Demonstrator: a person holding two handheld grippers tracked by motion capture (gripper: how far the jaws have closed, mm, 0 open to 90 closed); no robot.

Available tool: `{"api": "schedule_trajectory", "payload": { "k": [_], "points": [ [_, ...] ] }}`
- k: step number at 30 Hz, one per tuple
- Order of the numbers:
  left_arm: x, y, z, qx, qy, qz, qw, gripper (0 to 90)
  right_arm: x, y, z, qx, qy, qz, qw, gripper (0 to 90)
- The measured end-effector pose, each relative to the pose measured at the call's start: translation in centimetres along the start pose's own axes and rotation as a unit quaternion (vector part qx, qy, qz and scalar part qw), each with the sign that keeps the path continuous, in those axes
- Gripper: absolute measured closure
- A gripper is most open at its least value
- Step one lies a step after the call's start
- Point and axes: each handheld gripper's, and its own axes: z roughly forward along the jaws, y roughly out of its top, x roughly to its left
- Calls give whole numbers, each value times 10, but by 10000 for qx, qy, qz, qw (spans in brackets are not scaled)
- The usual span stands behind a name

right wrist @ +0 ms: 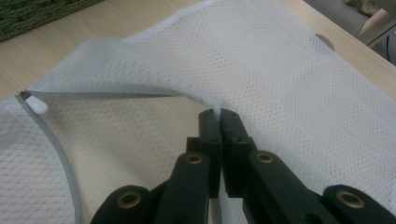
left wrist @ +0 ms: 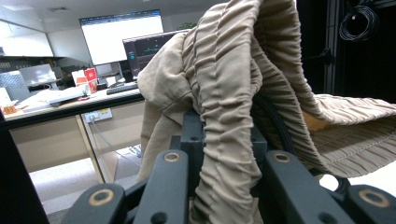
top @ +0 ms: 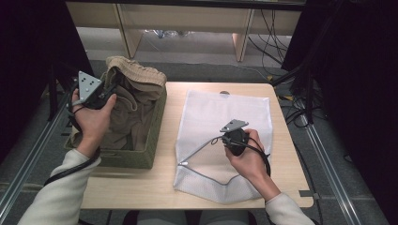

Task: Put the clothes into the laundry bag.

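A tan ribbed garment (top: 136,79) rises out of a green woven basket (top: 157,122) at the table's left. My left gripper (top: 111,90) is shut on its gathered waistband and holds it up above the basket. In the left gripper view the cloth (left wrist: 224,70) drapes over the jaws of that gripper (left wrist: 224,130) and hides their tips. A white mesh laundry bag (top: 225,108) lies flat on the table's right half. My right gripper (top: 217,140) is shut on the upper edge of its open zipper mouth. The right gripper view shows the closed jaws of this gripper (right wrist: 218,114) pinching the mesh (right wrist: 289,79), lifted slightly.
The bag's grey zipper track runs to a white pull tab (right wrist: 36,105) at the mouth's left end. The wooden table (top: 141,187) has bare room in front of the basket. Shelving and cables stand beyond the far edge, and metal rails run along both sides.
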Motion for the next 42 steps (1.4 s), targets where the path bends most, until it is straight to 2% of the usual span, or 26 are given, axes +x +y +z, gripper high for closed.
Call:
{"api": "schedule_trajectory", "payload": {
  "k": [2, 6, 9, 10, 12, 18, 20, 24, 29, 30, 31, 34, 36, 40, 42],
  "points": [
    [0, 0, 0, -17, -6, -3, 10000, 772, -1, 0, 1, -6, 1, -55, 10000, 897],
    [-1, 1, -1, -64, -45, 11, 10000, 772, 1, -1, 0, 4, -12, 107, 9999, 897],
    [-3, 3, -2, -153, -102, 63, 9998, 772, 1, -1, 1, 2, -17, 109, 9999, 897],
    [-4, 4, -2, -190, -115, 62, 9997, 772, -1, -1, 1, -10, -14, 25, 10000, 897],
    [-4, 6, -3, -212, -149, 74, 9996, 772, -1, -1, 1, -17, 5, 9, 10000, 897],
    [-10, 12, -7, -405, -327, 145, 9985, 772, -2, -1, 1, -6, 3, -13, 10000, 897],
    [-12, 15, -10, -463, -446, 161, 9978, 773, -1, -1, 1, 25, 17, 77, 10000, 897],
    [-16, 21, -16, -625, -595, 71, 9962, 773, -2, -1, 1, 5, 7, 49, 10000, 897],
    [-16, 29, -23, -832, -780, -108, 9934, 775, -2, -2, 1, 23, 19, 70, 10000, 897],
    [-17, 30, -24, -861, -845, -119, 9926, 775, -3, -2, 1, -8, -44, -61, 10000, 896],
    [-17, 32, -26, -899, -902, -125, 9918, 776, -2, -2, 1, 20, 13, 56, 10000, 897],
    [-21, 37, -32, -1008, -1054, -66, 9893, 777, -2, -2, 1, 12, 32, 53, 10000, 897],
    [-25, 40, -36, -1067, -1140, -9, 9877, 777, -1, -2, 1, 41, 72, 166, 9998, 897],
    [-31, 47, -42, -1239, -1347, -34, 9831, 777, -2, -2, 2, 12, 20, 75, 10000, 897],
    [-33, 50, -45, -1226, -1472, -19, 9815, 777, -2, -3, 2, 32, 7, 161, 9999, 897]
  ]
}}
